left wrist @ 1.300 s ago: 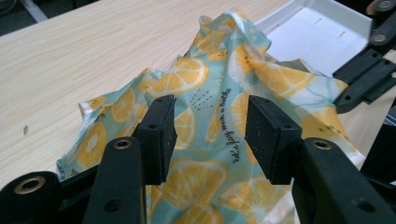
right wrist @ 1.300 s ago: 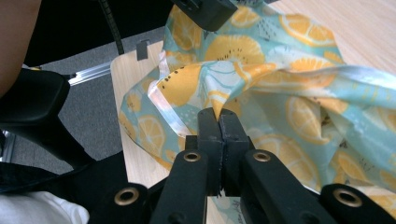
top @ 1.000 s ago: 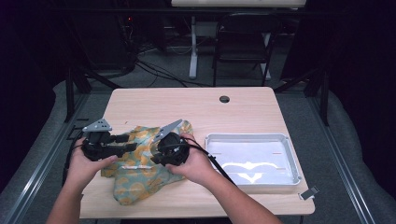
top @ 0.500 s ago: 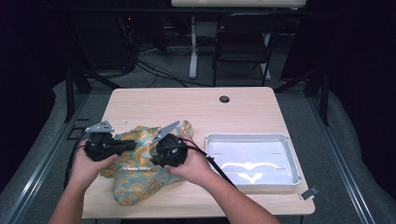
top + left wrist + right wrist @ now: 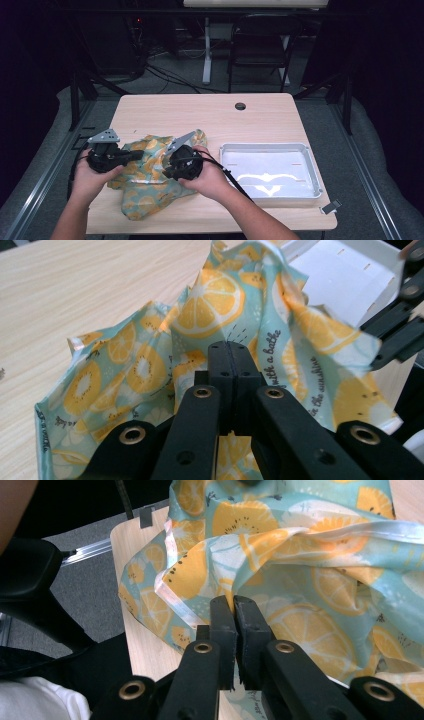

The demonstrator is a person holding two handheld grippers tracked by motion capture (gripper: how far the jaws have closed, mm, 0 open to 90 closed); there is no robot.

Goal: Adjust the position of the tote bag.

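A crumpled cloth of pale teal fabric printed with orange and lemon slices (image 5: pixel 145 182) lies on the left half of the light wooden desk (image 5: pixel 210 117), bunched into folds with one corner trailing toward the near edge. Both hands work at it from the near side.

The left gripper (image 5: pixel 131 156) comes in from the cloth's left edge. Its fingers (image 5: pixel 220 365) have just been closing, and in the left gripper view they now stand pressed together with a raised fold of the printed cloth (image 5: pixel 215 305) pinched between them; the fabric puckers in fine creases just above the tips. Lettering printed on the cloth runs beside the slices there.

The right gripper (image 5: pixel 167 172) sits over the middle of the cloth, just beside the left one. In the right gripper view its fingers (image 5: pixel 222 617) are drawn narrow on a fold of the same cloth (image 5: pixel 300 565), a white hemmed edge running across just above them.

To the right of the cloth, near it but apart, a shallow white rectangular tray (image 5: pixel 310 172) rests on the desk. A small round dark cable hole (image 5: pixel 240 106) sits in the desk's far part, and a black folding chair (image 5: pixel 260 35) stands beyond the desk.
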